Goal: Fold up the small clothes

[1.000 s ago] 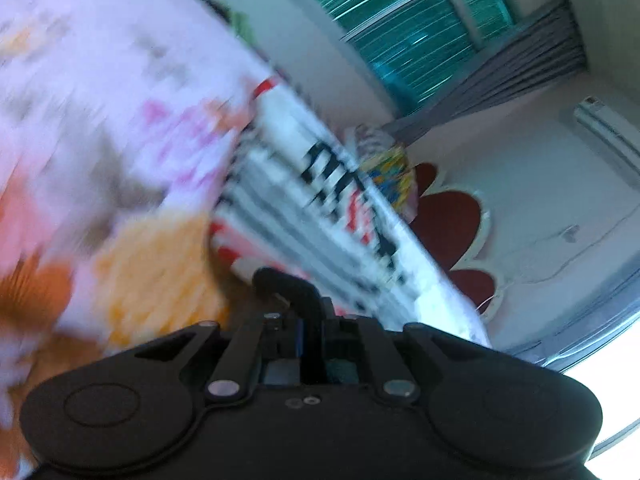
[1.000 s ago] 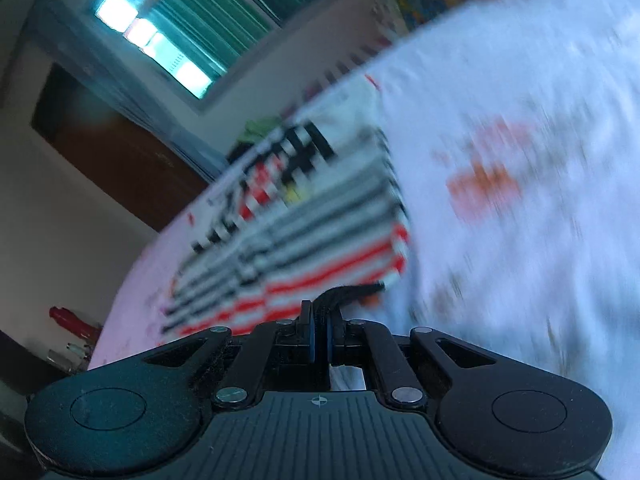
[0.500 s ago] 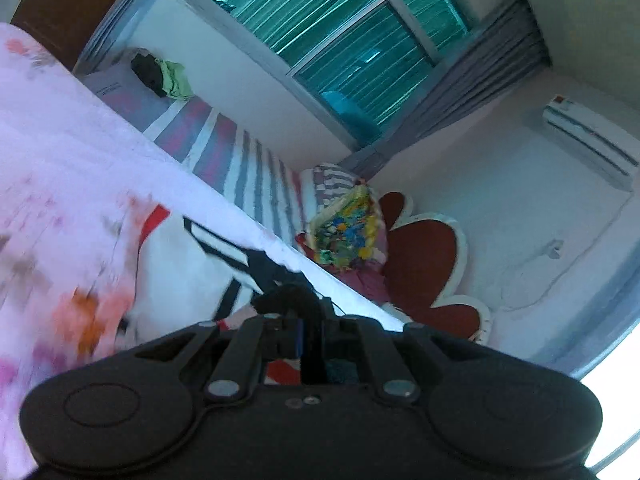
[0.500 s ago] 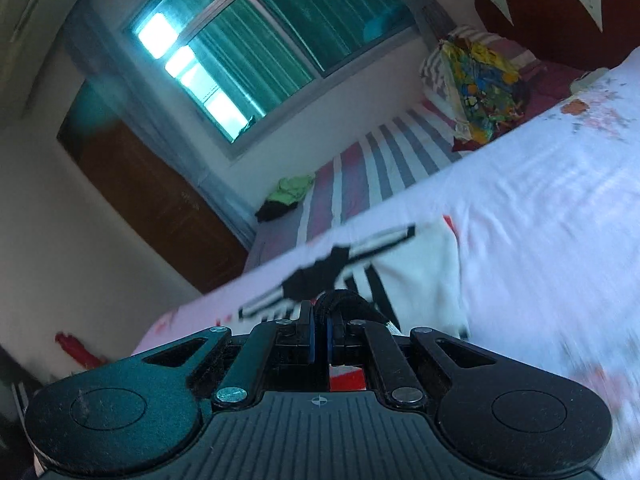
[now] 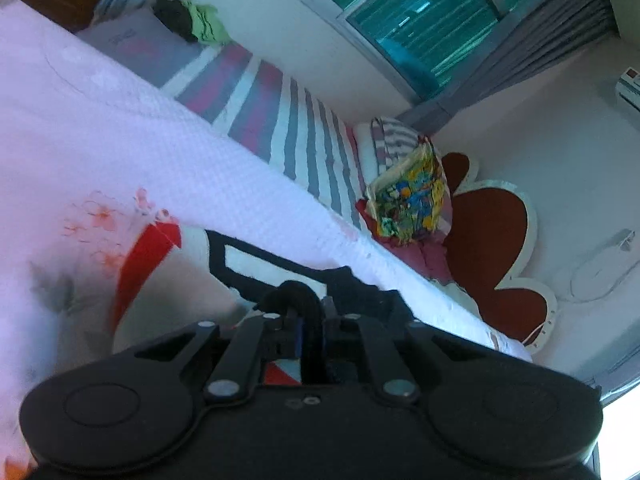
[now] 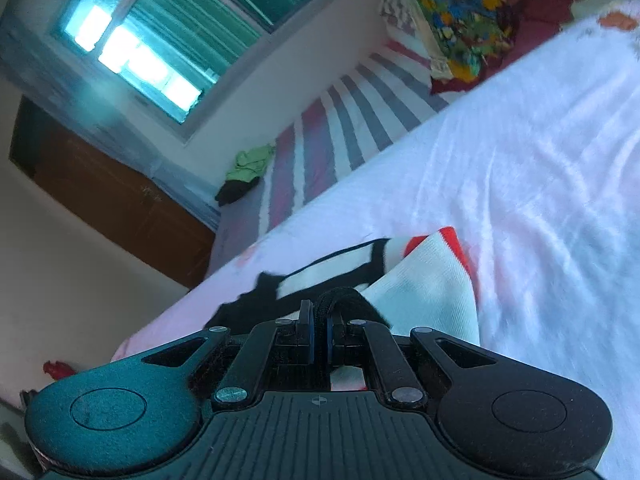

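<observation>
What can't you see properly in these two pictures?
- Left wrist view: the left gripper body hides the near part of the striped garment.
- Right wrist view: the right gripper covers the garment's lower edge, so its full shape and fold are unclear.
- Both views: what kind of garment it is cannot be told.

Both wrist views sit low and close over the bed, facing the far window, tilted opposite ways.
</observation>
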{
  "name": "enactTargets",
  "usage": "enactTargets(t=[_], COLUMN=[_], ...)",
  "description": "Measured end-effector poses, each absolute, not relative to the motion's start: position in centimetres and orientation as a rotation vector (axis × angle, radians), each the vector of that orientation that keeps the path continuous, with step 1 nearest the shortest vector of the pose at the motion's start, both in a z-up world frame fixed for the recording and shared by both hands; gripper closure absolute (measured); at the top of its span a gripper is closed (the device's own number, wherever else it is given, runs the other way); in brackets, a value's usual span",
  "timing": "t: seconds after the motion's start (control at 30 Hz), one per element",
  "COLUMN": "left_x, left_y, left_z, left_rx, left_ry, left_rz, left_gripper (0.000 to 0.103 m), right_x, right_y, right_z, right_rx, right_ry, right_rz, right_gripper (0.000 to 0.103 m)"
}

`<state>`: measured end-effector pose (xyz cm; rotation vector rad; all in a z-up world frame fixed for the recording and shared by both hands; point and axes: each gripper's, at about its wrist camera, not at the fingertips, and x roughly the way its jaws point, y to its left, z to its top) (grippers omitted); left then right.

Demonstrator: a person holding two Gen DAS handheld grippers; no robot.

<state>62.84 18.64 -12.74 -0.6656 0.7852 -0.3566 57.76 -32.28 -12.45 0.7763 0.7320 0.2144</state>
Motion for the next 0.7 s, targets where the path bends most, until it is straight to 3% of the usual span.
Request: enactTargets(t=[0.07, 0.13, 0.17, 0.2, 0.23, 0.27, 0.33, 0.4, 0.47, 0.6, 0.7], left_x=[62.9, 62.5, 62.2, 62.2, 62.1, 62.2, 62.7, 63.1, 63.5, 64.1, 63.5], left_y=[18.9, 19.2, 19.4, 19.4, 19.4, 19.2, 18.8, 18.3, 17.5, 16.1, 15.4], left_z=[-13.2, -12.7, -12.4, -12.2, -11.8, -11.7, -11.6, -11.7, -12.1, -13.2, -13.5], left_rx=[-0.67, -0.664, -0.65, -0.64, -0.623, -0.592, -0.516, -0.451, -0.388, -0.259, -0.166], left_ry=[0.739, 0.67, 0.635, 0.624, 0.629, 0.643, 0.687, 0.729, 0.769, 0.834, 0.814], left_rz=[-0.346, -0.312, -0.302, -0.315, -0.322, -0.327, -0.345, -0.354, -0.367, -0.346, -0.309], left_gripper=[0.066, 0.025, 0.021, 0.022, 0.027, 0.031, 0.044, 0.046, 0.051, 0.06, 0.077], right_x=[58.7, 58.9, 58.9, 58.9, 58.6, 58.4, 58.3, 58.4, 58.7, 59.5, 59.8], right_y=[-32.5, -32.4, -32.3, -32.3, -32.4, -32.9, -33.7, -33.4, -32.2, -29.0, -26.3], right_z=[-13.1, -13.2, -13.1, -12.9, -12.5, -12.1, -11.9, -11.6, -11.7, -13.3, -15.5], right_rx=[0.759, 0.74, 0.721, 0.696, 0.674, 0.681, 0.724, 0.667, 0.561, 0.38, 0.259], right_ry=[0.73, 0.718, 0.698, 0.671, 0.631, 0.588, 0.575, 0.599, 0.657, 0.747, 0.768], right_rz=[0.203, 0.207, 0.21, 0.191, 0.159, 0.158, 0.175, 0.185, 0.194, 0.198, 0.179], right_gripper=[0.098, 0.096, 0.081, 0.04, 0.024, 0.021, 0.024, 0.043, 0.051, 0.054, 0.058])
